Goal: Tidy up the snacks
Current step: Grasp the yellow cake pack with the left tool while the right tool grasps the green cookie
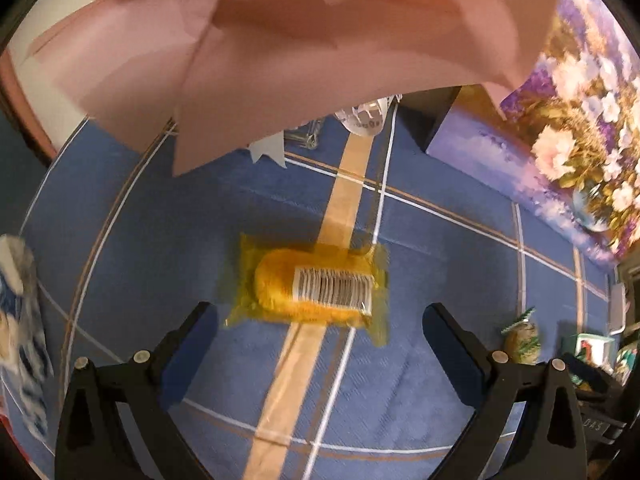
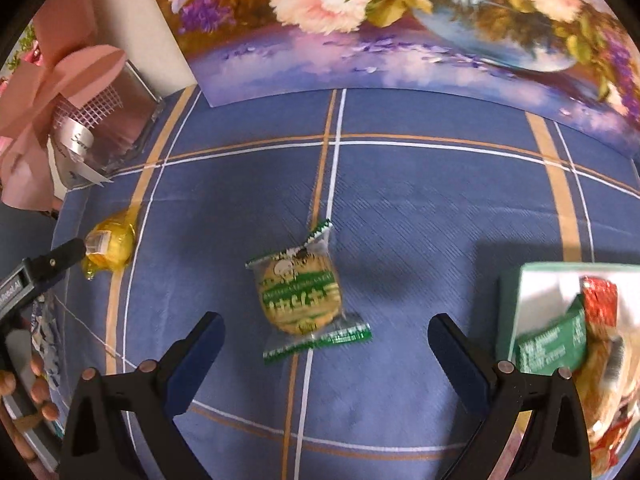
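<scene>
Blue checked cloth [image 1: 440,240] with white and tan stripes covers the table under both grippers. Straight ahead of the left gripper [image 1: 320,320], just past its fingertips and centred between them, lies a yellow wrapped snack [image 1: 310,286] with a barcode label facing up; the two black fingers stand wide apart and touch nothing. Above that snack, further ahead, pink paper petals [image 1: 280,52] hang over the view. Off to the left gripper's right, a green-edged cookie packet [image 1: 522,336] lies on the cloth.

From the right wrist, that cookie packet [image 2: 300,292] sits ahead of the right gripper [image 2: 326,334], between the lines of its spread fingers and slightly left of centre, flat on the cloth [image 2: 440,208]. This gripper too is released and empty. To its right, close beside the right finger, stands a white box with a green rim [image 2: 510,292] holding a green packet [image 2: 550,344] and a red wrapper [image 2: 600,296]. Far to its left, the left gripper's fingertip [image 2: 74,250] touches or nearly touches the yellow snack [image 2: 114,244]; which, I cannot tell. A flower painting [image 2: 400,20] stands at the far edge.
</scene>
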{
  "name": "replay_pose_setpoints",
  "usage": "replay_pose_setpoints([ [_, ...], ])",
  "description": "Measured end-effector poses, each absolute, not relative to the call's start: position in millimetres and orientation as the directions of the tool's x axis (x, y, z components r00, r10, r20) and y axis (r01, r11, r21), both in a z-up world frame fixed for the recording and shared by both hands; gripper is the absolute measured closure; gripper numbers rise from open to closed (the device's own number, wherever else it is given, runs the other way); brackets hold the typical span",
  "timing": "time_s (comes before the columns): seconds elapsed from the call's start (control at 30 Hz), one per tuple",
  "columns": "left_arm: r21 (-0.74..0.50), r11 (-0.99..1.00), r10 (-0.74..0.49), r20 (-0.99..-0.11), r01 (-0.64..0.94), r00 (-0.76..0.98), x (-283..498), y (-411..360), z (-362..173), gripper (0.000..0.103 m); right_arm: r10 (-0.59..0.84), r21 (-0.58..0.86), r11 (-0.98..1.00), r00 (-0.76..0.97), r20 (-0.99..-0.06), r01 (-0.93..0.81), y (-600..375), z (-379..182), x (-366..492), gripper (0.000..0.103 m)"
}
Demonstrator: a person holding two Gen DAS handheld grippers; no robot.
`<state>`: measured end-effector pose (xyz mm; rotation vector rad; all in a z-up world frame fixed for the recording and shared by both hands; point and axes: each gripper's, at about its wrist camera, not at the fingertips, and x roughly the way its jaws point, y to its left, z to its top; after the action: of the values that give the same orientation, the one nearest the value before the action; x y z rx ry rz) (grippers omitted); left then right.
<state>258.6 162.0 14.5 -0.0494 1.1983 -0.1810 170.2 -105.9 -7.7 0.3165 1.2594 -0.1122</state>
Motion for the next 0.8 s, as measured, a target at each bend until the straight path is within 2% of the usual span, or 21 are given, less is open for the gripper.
replay_pose_setpoints([
  [0.17,-0.072,0.985,-0.118,-0.941,0.154,0.316,276.3,152.7,-0.3,0.001,0.087,0.153,0.960,0.269,-0.959,0.233,-102.3,-22.1,184.4,0.000],
  [0.57,-0.032,0.985,-0.077,-0.961,0.170,0.265,298.4,141.3,-29.3,0.002,-0.022,0.015,0.986,0.215,-0.976,0.166,-76.8,-51.3,198.9,0.000],
  [0.73,0.005,0.983,-0.045,-0.962,0.183,0.269,300.5,137.6,-28.2,0.012,-0.047,-0.012,0.988,0.227,-0.973,0.154,-68.1,-54.2,198.2,0.002],
  [0.8,0.021,0.982,-0.032,-0.962,0.189,0.272,299.8,131.3,-28.2,0.016,-0.051,-0.016,0.989,0.237,-0.970,0.148,-64.5,-53.7,195.5,0.010],
])
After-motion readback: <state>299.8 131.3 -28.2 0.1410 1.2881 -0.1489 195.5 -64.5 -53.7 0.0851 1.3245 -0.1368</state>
